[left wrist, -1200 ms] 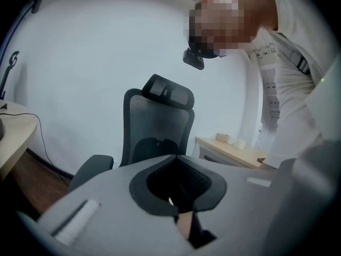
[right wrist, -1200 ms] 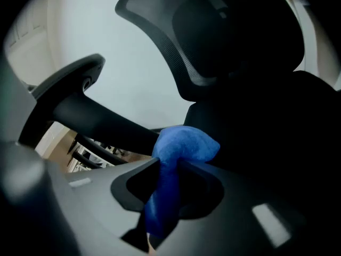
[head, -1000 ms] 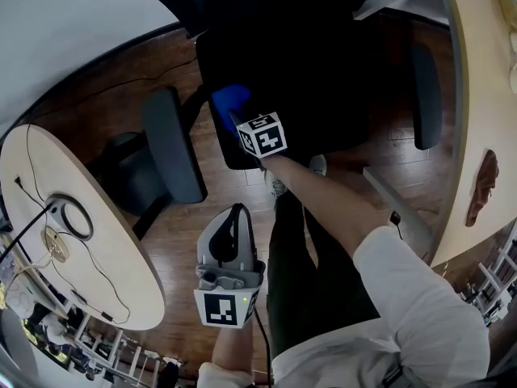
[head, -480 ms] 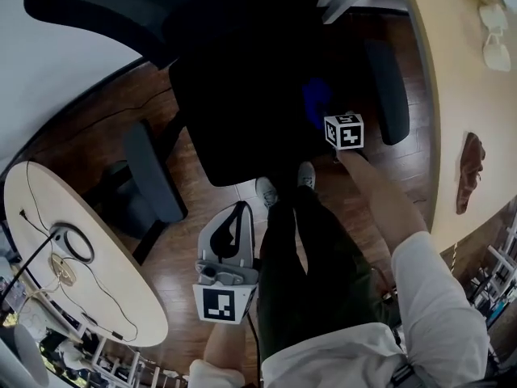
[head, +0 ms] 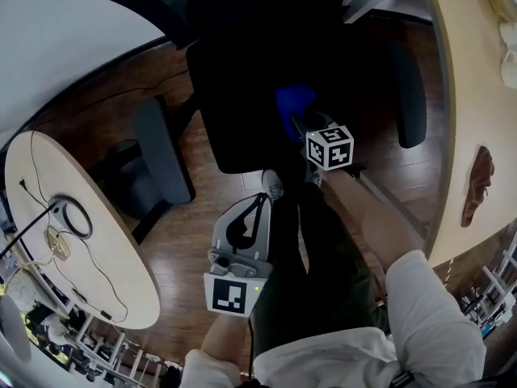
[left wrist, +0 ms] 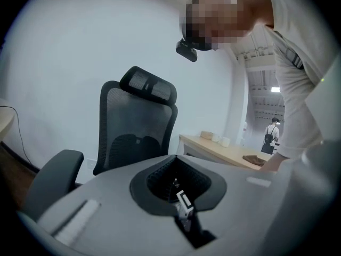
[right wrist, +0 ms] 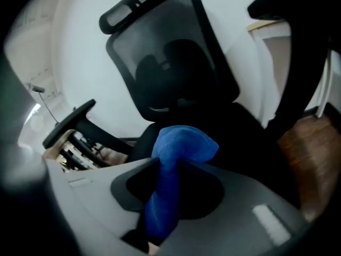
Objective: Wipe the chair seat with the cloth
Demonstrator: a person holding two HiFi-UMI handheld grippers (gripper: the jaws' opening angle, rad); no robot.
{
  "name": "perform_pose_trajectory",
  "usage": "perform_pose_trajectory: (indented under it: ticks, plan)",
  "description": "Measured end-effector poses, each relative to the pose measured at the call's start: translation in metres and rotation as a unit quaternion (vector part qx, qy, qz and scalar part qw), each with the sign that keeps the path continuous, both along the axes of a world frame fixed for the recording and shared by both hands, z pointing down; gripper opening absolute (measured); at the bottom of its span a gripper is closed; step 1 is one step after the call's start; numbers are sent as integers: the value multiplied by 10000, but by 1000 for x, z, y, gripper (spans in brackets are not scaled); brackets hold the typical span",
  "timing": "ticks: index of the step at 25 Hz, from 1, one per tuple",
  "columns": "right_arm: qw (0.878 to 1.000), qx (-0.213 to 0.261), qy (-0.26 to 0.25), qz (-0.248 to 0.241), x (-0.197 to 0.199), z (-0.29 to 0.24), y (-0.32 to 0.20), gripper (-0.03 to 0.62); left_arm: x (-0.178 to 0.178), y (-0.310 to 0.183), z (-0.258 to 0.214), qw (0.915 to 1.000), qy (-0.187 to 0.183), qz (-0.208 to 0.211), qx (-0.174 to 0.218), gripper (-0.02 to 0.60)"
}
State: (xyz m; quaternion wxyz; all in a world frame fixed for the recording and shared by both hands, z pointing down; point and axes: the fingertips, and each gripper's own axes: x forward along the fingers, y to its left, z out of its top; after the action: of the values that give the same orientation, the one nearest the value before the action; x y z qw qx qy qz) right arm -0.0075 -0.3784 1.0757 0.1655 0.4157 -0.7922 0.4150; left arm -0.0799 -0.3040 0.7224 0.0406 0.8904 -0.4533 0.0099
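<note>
The black chair seat (head: 234,95) lies at the top middle of the head view. A blue cloth (head: 292,103) rests on its front right part, and my right gripper (head: 297,124) is shut on it from the near side. The right gripper view has the cloth (right wrist: 181,145) bunched up out of the jaws, in front of the seat (right wrist: 224,127) and the mesh backrest (right wrist: 170,57). My left gripper (head: 252,207) hangs lower, over the floor beside the person's legs, away from the seat. Nothing is between its shut jaws in the left gripper view, where the left gripper (left wrist: 181,207) faces the backrest (left wrist: 136,127).
The chair's armrests (head: 408,95) flank the seat. A second dark chair (head: 161,148) stands at the left. A round wooden table (head: 89,257) with cables is at the lower left, and a long wooden table (head: 472,95) runs along the right. The floor is dark wood.
The right gripper carried the cloth from the seat's front left across to its right side, then back toward the front middle. The left gripper stayed low by the legs.
</note>
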Motion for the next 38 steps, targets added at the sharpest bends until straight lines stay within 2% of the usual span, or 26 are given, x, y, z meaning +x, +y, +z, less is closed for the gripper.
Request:
perform_pose_trajectory:
  ticks: [2, 5, 8, 11, 13, 15, 20, 24, 28, 31, 34, 36, 38]
  plan:
    - [9984, -60, -372, -411, -78, -4, 25, 97, -14, 2, -2, 9999, -12, -129, -9, 38]
    - [9946, -397, -508, -817, -166, 22, 65, 97, -34, 8, 0, 9994, -22, -343, -13, 38]
    - [9918, -573, -384, -1078, -218, 62, 93, 97, -53, 19, 19, 9985, -51, -543, -59, 38]
    - [9918, -434, -221, -1183, -230, 84, 107, 98, -68, 36, 41, 9976, -70, -673, -155, 38]
    - [9920, -253, -98, -1229, -218, 85, 106, 97, -73, 44, 47, 9972, -96, -713, -206, 38]
    - [9931, -205, 88, -1155, -185, 87, 103, 97, -70, 48, 44, 9974, -111, -688, -206, 38]
    - [9942, -322, 834, -603, -26, 93, 86, 97, -36, 33, 15, 9991, -21, -418, -72, 38]
    - [9899, -302, 1355, -293, 96, 97, 83, 97, -4, 26, 15, 9999, -12, -133, -73, 38]
    - [9886, -198, 1484, 150, 181, 95, 84, 97, 29, 24, 23, 9999, -1, 81, -65, 38]
    - [9893, -184, 1391, 409, 196, 90, 81, 97, 39, 19, 24, 9998, -45, 165, -59, 38]
    - [9932, -65, 1041, 514, 176, 65, 79, 95, 42, 22, 21, 9995, -190, 209, -123, 38]
    - [9960, -20, 718, 535, 152, 18, 96, 95, 36, 34, 5, 9988, -286, 173, -345, 38]
    - [9980, 154, 379, 475, 121, -64, 109, 94, 19, 37, -40, 9989, -68, -205, -417, 38]
